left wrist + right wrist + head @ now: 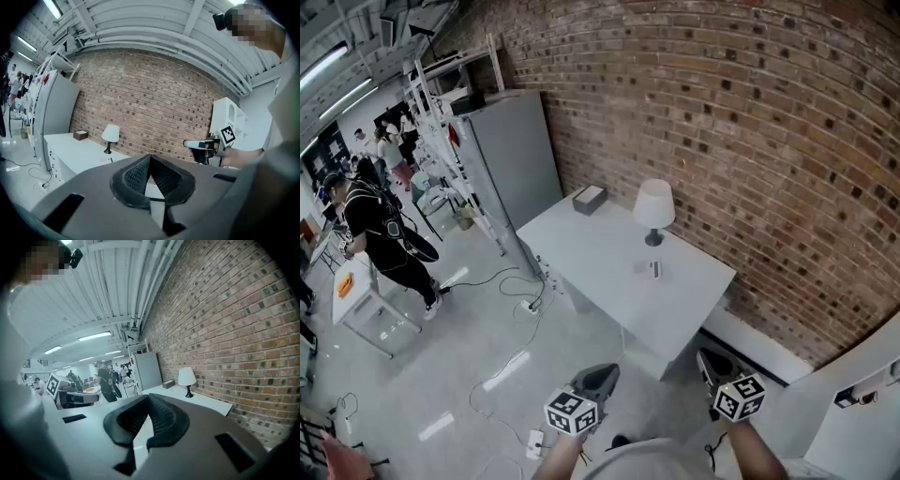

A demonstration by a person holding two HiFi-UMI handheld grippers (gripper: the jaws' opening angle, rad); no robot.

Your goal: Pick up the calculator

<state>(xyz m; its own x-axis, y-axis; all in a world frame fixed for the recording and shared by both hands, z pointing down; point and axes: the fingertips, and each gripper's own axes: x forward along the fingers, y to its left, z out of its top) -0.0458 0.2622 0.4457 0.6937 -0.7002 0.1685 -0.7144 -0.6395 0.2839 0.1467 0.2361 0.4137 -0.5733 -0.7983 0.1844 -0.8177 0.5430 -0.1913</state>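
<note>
Calculator (pixel 654 270): lay flat on the white table (pixel 600 253), just in front of the lamp (pixel 654 208), on the side toward the brick wall (pixel 750 122). Showed only as a small pale slab, too small for keys to be made out. Sat well apart from both grippers, touched by neither.

Left gripper (pixel 598 375): hung over the floor (pixel 441 375), short of the table's near corner, and pointed toward the table. Held its jaws pressed together tip to tip, with nothing between them.

Right gripper (pixel 711 364): hung beside the left one, nearer the wall, and likewise faced the table and lamp. Kept no gap at the jaw tips either; closed on nothing.

Noted at the table's far end: a small box (pixel 589 199), well apart from the lamp. Noted beyond that: a tall grey cabinet (pixel 516 155) standing against the wall. Noted on the floor beside the table: loose cables (pixel 502 281). Noted farther off, near another small table: a person in black (pixel 380 234).
</note>
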